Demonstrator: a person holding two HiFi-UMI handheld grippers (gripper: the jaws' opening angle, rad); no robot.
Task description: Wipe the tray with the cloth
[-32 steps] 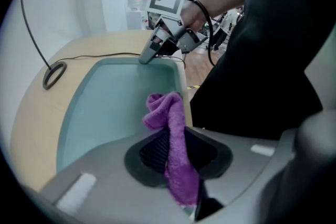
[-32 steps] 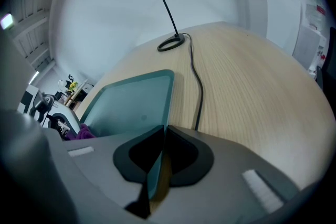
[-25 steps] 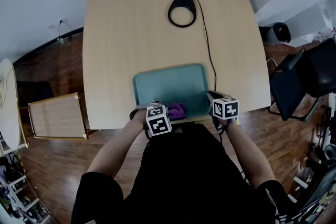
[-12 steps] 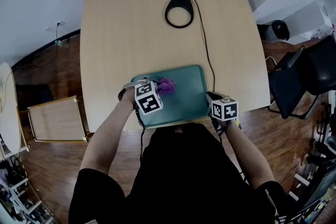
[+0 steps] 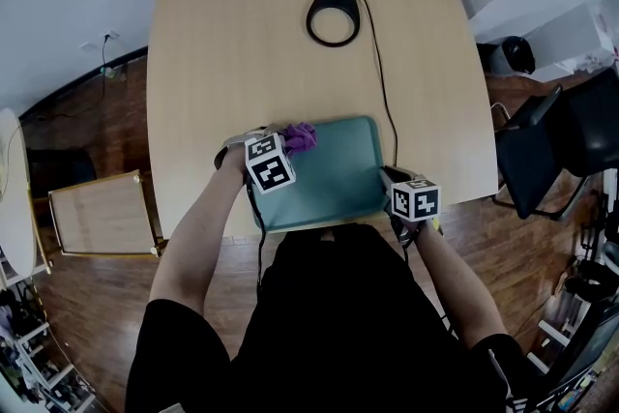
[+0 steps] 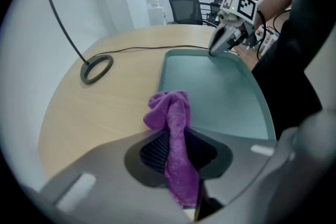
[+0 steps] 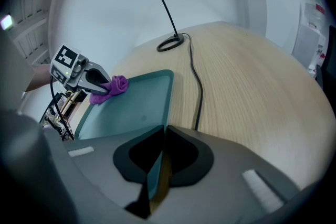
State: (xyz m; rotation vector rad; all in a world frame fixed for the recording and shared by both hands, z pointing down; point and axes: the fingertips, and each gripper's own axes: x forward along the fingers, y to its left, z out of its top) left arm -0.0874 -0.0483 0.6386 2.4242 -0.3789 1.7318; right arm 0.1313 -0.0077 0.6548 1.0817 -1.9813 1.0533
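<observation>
At the near edge of the desk (image 5: 222, 44), seen from above, with the clock centred on the tray and 12 o'clock toward the lamp base (image 5: 332, 14):

- Tray (image 5: 334, 179): teal and shallow, lying flat. Its long axis runs from 9 to 3 o'clock. Its floor is bare.
- Cloth (image 6: 170, 113): purple and bunched. It sits at the tray's 10 o'clock corner, on or just over the rim. Whether it presses on the tray floor or on the desk beside it cannot be told.
- Left claw (image 6: 176, 149): narrow, pinching the cloth. A tuft stands out past the tips and a tail hangs back between the pads. The claw points steeply down at that same 10 o'clock corner.
- Right claw (image 7: 157, 165): closed on the tray's rim at about 4 o'clock, with the teal edge running up between its jaws. It looks to be pinning the tray in place.
- Governing relation: nearly all of the tray's floor lies between 3 and 5 o'clock from the left claw, toward the right claw. The two claws sit at roughly opposite corners.
- Judgement: the next stroke probably runs along the long axis or diagonally toward 4 o'clock. The left claw alone carries the cloth and does the wiping, while the right claw only steadies.
- Hazard: the lamp cable (image 5: 382, 102) passes just beside the tray's 2 o'clock corner.
</observation>
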